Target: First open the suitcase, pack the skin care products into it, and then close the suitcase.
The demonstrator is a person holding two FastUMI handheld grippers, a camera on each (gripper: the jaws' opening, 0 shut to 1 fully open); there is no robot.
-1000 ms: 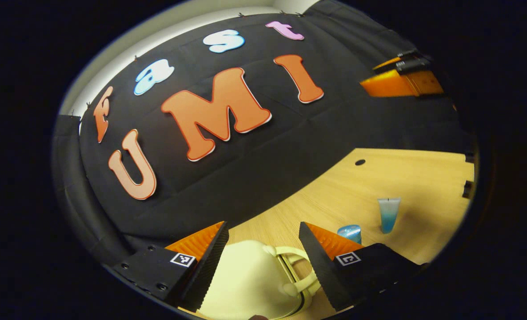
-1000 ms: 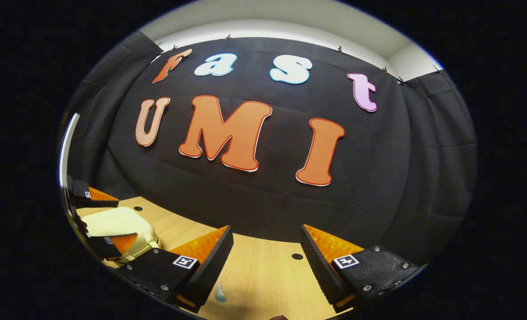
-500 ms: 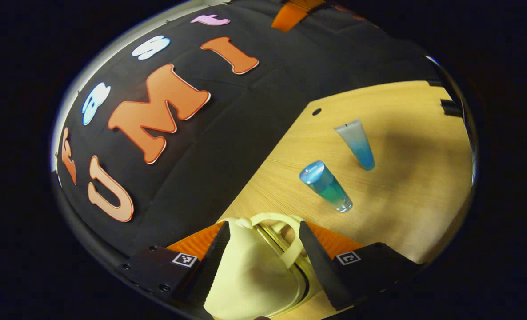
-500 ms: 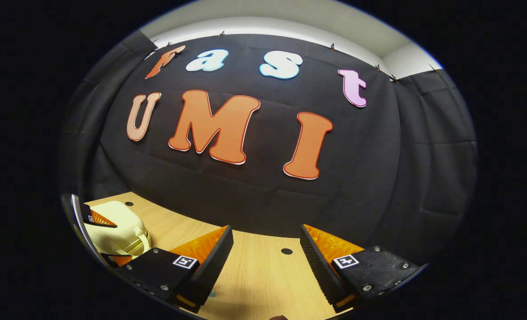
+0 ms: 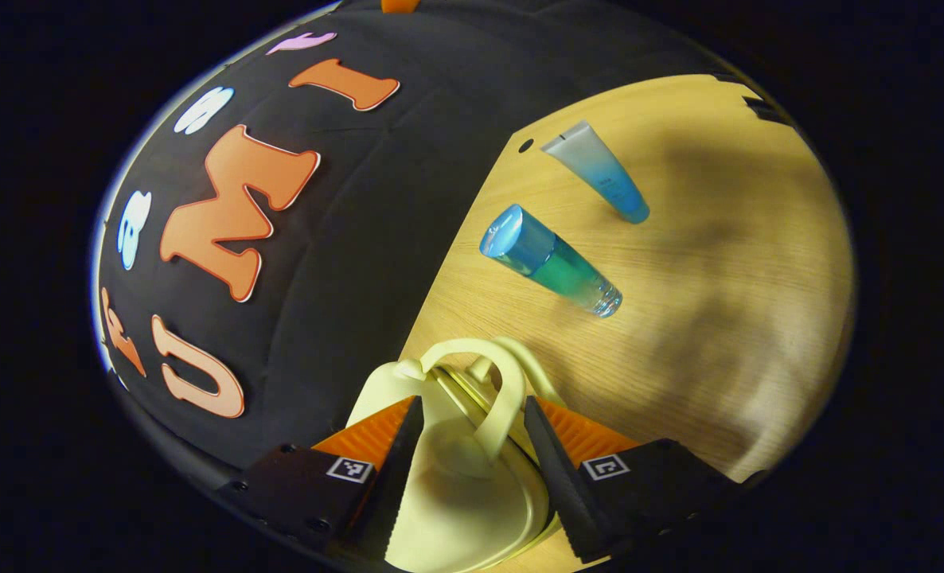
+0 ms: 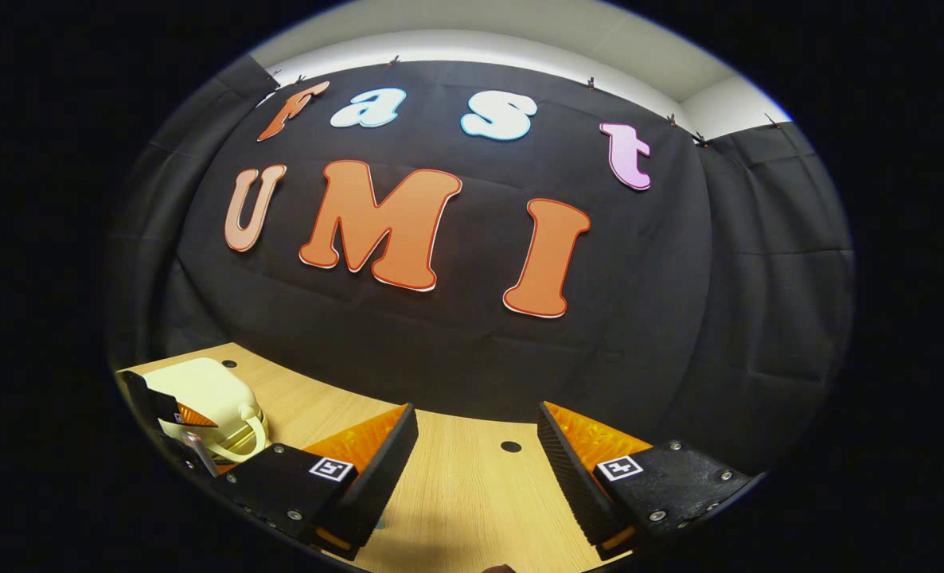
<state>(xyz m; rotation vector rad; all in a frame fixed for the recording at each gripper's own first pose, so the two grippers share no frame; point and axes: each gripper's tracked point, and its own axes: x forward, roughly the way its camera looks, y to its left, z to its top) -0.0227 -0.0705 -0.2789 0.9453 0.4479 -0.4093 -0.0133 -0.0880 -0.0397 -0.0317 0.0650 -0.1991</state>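
On the wooden table (image 5: 703, 334) sits a pale yellow suitcase (image 5: 472, 493), low in the left gripper view, with its lid down. The left gripper (image 5: 468, 469) hangs right over it, tilted, its two fingers spread to either side of the case's looped handle (image 5: 497, 398). The handle arches up between the fingers. Whether either finger touches the handle or the case cannot be told; the jaws stand apart and do not press on anything.

Beyond the case, well apart from it, two skin care items rest on the bare wood. A blue-green bottle (image 5: 551, 263) with a blue cap stands nearer the case. A tube (image 5: 599, 171), pale grey at one end and blue at the other, stands farther off, near a small round hole (image 5: 525, 146) in the table by the black cloth wall. The two items are near each other but not touching.

From the right gripper view, the right gripper (image 6: 476, 469) hovers above the table, away from the case, its fingers wide apart with nothing between them but wood. At the far left edge of that view the suitcase (image 6: 209, 398) shows again, with the left gripper (image 6: 165, 406) over it. Another small hole (image 6: 510, 446) lies in the table ahead of the right gripper's fingers.
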